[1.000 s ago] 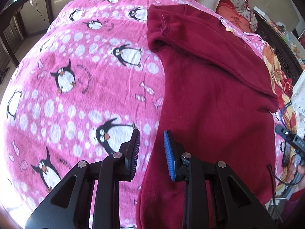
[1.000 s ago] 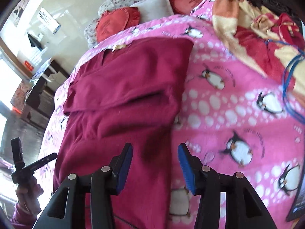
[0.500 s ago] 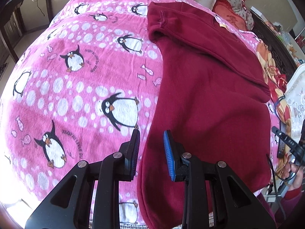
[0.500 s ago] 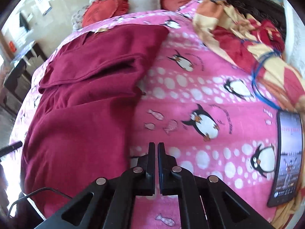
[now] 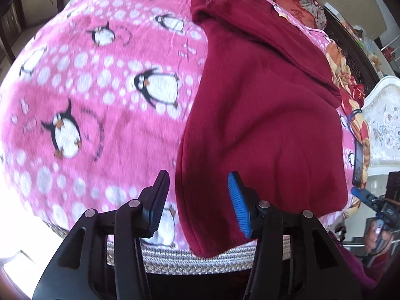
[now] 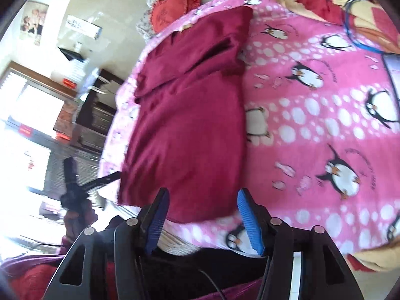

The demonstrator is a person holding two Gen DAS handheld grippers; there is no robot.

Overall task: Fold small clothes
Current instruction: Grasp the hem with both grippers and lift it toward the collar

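Note:
A dark red fleece top (image 5: 262, 112) lies flat on the pink penguin blanket (image 5: 87, 100), its upper part folded over. My left gripper (image 5: 198, 197) hovers over the top's near left corner by the bed edge. Its jaws are opening and the pads stand clear of the cloth. In the right wrist view the same top (image 6: 190, 125) reaches the near edge of the blanket (image 6: 312, 130). My right gripper (image 6: 203, 212) is over its near right corner, jaws opening, with the hem seen between them but not pinched.
A phone (image 5: 358, 165) lies on the blanket right of the top, beside a blue cable (image 6: 355, 20) and a red-and-yellow quilt (image 6: 325, 2). Red pillows (image 6: 172, 12) sit at the head. A woven mat edge (image 5: 200, 257) marks the bed's near side. A hand (image 6: 75, 220) shows at left.
Both grippers drew back toward the near bed edge. The left jaws spread wider. The right jaws closed empty half a second ago and have since opened again.

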